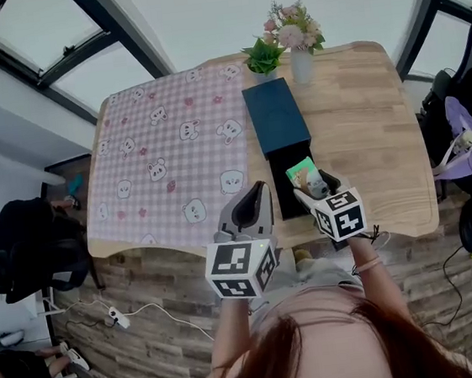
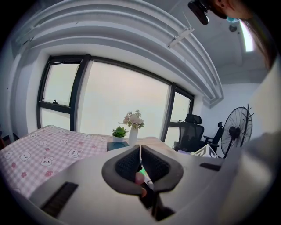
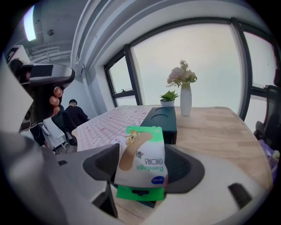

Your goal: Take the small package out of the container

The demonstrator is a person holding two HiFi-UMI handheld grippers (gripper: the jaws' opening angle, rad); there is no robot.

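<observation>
The package [image 3: 141, 154] is pinched by the right gripper [image 3: 142, 166] above the container [image 1: 276, 118], for lifting clear; the left gripper [image 2: 139, 149] is held aside, pressed together, empty.

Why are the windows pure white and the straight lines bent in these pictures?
Left gripper view: daylight overexposes the window, and the wide lens bows its frame. Right gripper view: the bandage package is sharp; the corners go black. Head view: the wooden table has curved edges.

Pale wooden table [image 1: 362, 102], matt grain; tablecloth [image 1: 164, 150] soft checked cloth; bandage packet [image 3: 142, 158] glossy, smooth film; container [image 1: 276, 116] dark, matt.
</observation>
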